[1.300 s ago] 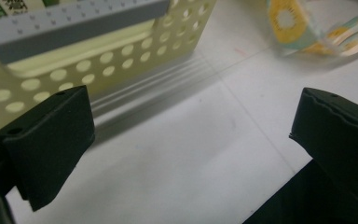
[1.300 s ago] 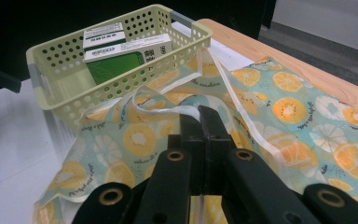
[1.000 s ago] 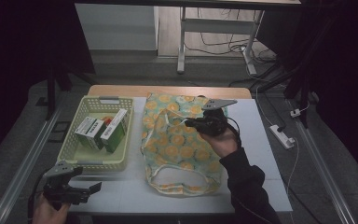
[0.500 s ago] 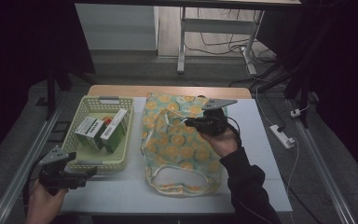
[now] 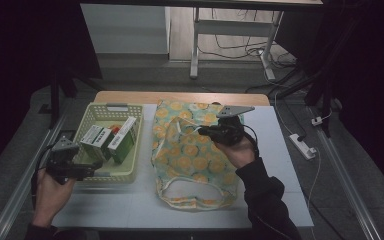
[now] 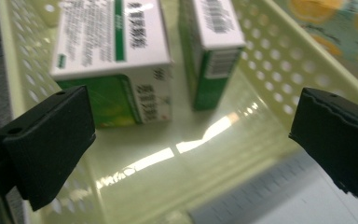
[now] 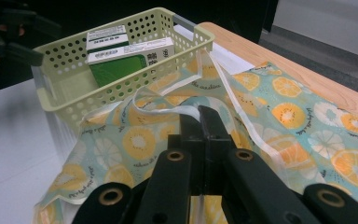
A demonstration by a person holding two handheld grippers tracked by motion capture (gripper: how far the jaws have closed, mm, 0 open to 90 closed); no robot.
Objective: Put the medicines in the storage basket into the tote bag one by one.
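A cloth bag [image 5: 190, 157] printed with orange and lemon slices lies flat on the white table, its mouth toward the near edge. My right gripper [image 5: 203, 131] hovers over the bag's far half, shut on the bag's white strap [image 7: 168, 112], which rises to the jaw tips [image 7: 200, 114]. To the left stands a pale yellow basket [image 5: 82, 131] holding green-and-white boxes [image 5: 122, 139]. My left gripper [image 5: 92, 167] is open at the basket's near end. In the left gripper view its jaws [image 6: 191, 149] stand wide apart over the basket floor, short of two boxes [image 6: 116, 51] [image 6: 212, 51].
The basket wall [image 6: 279, 60] lies between the boxes and the bag [image 6: 335, 32]. A wooden strip [image 5: 180, 97] runs along the table's far edge. A power strip [image 5: 302, 146] lies on the floor at the right. Metal rails flank the table.
My left hand has moved forward and up from the near left corner to the basket's near end. The right gripper and the bag have stayed put.
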